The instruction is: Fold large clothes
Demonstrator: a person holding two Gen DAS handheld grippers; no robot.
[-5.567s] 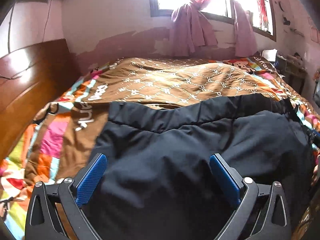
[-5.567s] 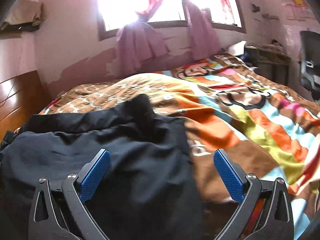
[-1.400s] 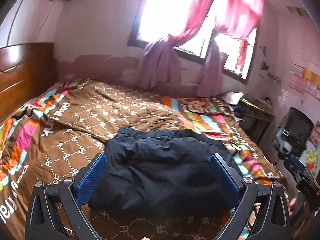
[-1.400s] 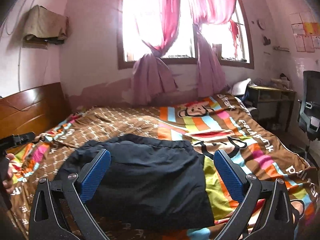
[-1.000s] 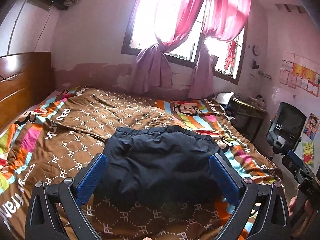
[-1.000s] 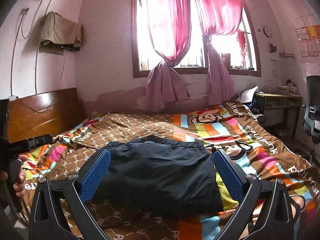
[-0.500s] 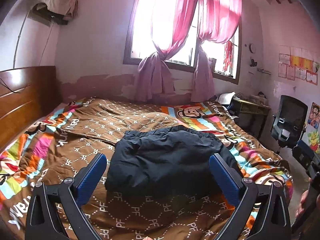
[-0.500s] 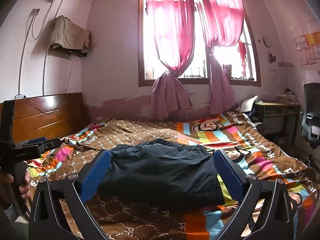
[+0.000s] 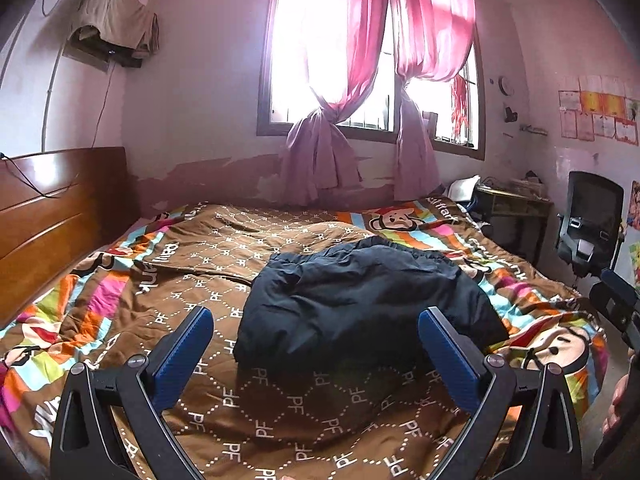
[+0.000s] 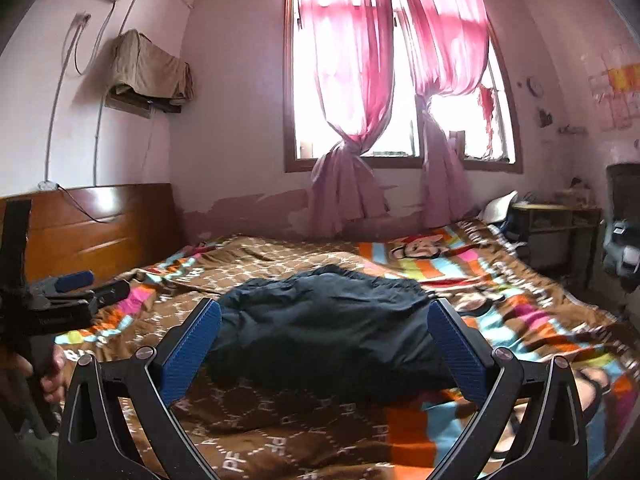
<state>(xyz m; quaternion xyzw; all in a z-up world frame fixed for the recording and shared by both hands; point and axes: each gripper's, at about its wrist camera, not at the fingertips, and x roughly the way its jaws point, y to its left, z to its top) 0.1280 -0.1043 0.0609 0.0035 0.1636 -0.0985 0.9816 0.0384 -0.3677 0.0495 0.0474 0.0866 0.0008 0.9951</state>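
Both grippers had drawn well back from the bed compared with the earlier views, where their blue pads hovered right over the dark fabric; by this moment each camera took in the whole room. The left gripper [image 9: 316,348] was spread wide with nothing between its blue ribbed fingers [image 9: 182,354], and the right gripper [image 10: 326,344] was likewise wide and empty. The dark navy padded garment [image 9: 360,304] lay as a compact, roughly rectangular bundle in the middle of the brown quilted bedspread with bright cartoon-monkey stripes [image 9: 132,276], well apart from both tools and touched by neither. Its edges looked gathered in and its top puffy rather than flat, which suggested the folding was finished or nearly so, and that the tools were held back and open to give a clear look at the result. In the right wrist view the other tool showed at the left edge in the person's hand [image 10: 50,376], lifted beside the bed rather than reaching in. Behind the bed stood a dark wooden headboard [image 9: 48,216] and a window hung with knotted pink curtains [image 9: 332,92]; a black office chair [image 9: 592,224] sat to the far right.
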